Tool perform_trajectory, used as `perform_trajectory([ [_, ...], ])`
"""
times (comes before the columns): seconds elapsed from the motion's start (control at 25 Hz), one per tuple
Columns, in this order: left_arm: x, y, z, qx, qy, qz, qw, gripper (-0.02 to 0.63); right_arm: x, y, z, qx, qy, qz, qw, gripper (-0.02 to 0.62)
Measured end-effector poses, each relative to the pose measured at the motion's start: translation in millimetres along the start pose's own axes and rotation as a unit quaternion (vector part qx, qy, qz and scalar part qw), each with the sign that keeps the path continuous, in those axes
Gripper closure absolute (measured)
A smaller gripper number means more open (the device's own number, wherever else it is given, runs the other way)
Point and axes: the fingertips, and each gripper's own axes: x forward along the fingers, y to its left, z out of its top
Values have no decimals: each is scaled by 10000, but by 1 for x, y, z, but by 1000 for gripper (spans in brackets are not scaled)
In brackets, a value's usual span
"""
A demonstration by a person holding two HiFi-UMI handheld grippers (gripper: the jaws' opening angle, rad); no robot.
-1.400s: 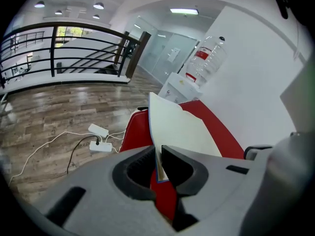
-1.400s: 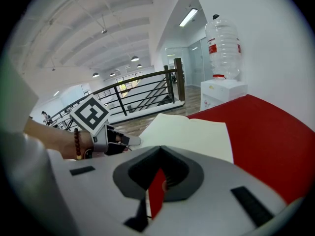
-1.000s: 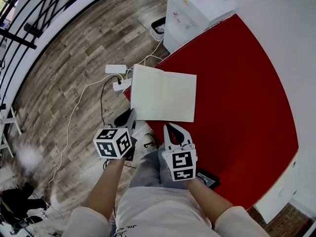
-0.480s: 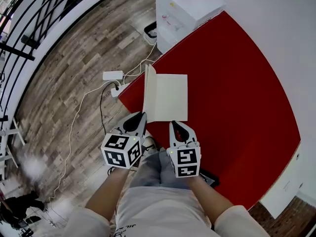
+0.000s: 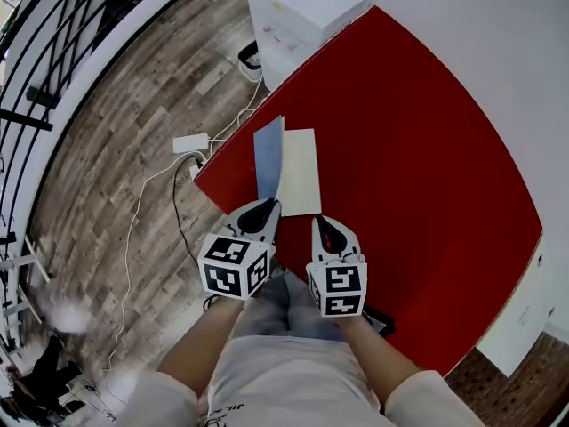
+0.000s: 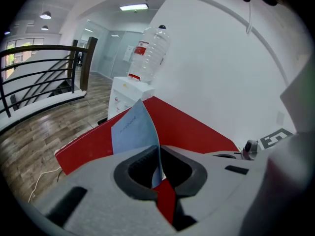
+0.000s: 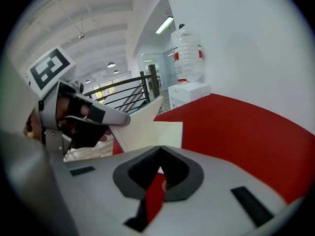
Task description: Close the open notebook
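The notebook (image 5: pixel 300 172) lies on the red table (image 5: pixel 418 149) near its left edge, its right half flat with a cream page up. Its blue-grey left cover (image 5: pixel 267 160) stands nearly upright. My left gripper (image 5: pixel 265 210) is shut on that cover's near edge; in the left gripper view the thin cover (image 6: pixel 133 132) runs up from between the closed jaws of the left gripper (image 6: pixel 158 150). My right gripper (image 5: pixel 323 227) hovers just short of the notebook's near edge, shut, with nothing in it. The right gripper view shows the raised cover (image 7: pixel 140 124) beside the right gripper (image 7: pixel 160 152).
A white water dispenser (image 5: pixel 302 12) stands off the table's far corner. A power strip (image 5: pixel 189 143) and cables lie on the wooden floor at the left, beside a black railing (image 5: pixel 53 52). A small dark object (image 5: pixel 379 322) sits at the table's near edge.
The notebook lay fully open a second ago. My left gripper has lifted the left cover and swung it rightward to near upright. Both grippers have moved forward toward the notebook.
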Motion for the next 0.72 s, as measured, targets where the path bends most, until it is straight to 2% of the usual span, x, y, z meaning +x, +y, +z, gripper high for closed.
perform_trajectory([
  [0.24,40,-23,-17,176,281,-130,9994,580,-7,-26,-9,156,26,-242,9996,589],
  [0.52,81,-30,-41,481,551,70,9973,577,-3,-41,-18,231,113,-347,9991,591],
  [0.72,102,-29,-60,474,804,152,9955,571,-1,-47,-24,300,175,-342,9988,590],
])
